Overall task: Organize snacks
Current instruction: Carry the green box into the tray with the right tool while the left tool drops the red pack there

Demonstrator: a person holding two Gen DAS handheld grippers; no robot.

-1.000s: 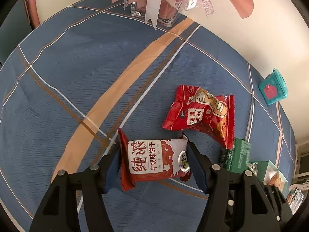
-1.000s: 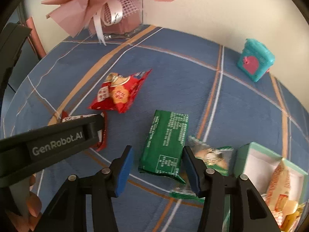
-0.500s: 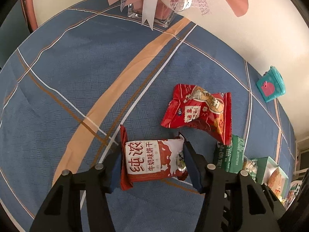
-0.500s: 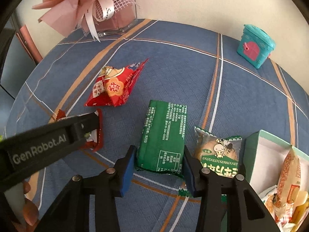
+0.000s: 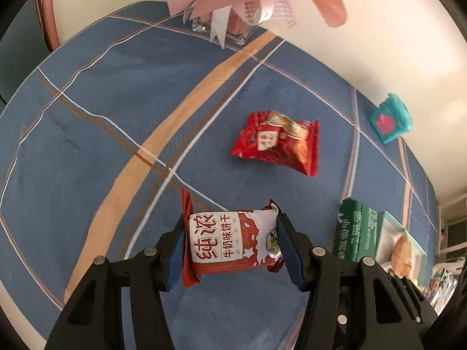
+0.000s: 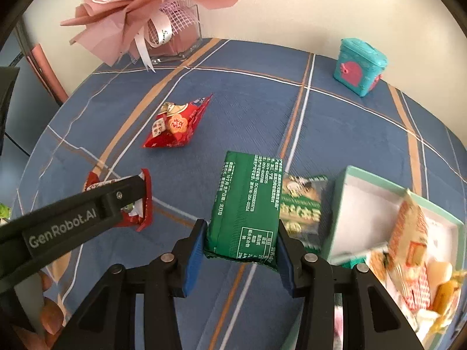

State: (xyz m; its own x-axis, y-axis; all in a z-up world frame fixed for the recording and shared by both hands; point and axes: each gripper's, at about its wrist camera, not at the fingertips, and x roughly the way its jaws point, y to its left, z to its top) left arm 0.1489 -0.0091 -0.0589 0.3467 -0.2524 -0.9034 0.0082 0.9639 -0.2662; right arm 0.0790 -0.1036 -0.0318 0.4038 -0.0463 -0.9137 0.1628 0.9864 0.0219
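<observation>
Right wrist view: four loose snack packets show over the surface (image 6: 335,122), plus one teal box (image 6: 338,204) of snacks at its right edge. The right hand-held gripper (image 6: 238,250) is narrowly closed on the green packet (image 6: 246,204), pads pressing both sides. The left hand-held gripper (image 5: 235,249) clamps the red-and-white biscuit packet (image 5: 230,239). One red packet (image 6: 175,125) lies mid-surface; one mushroom packet (image 6: 303,204) is just beside the box.
</observation>
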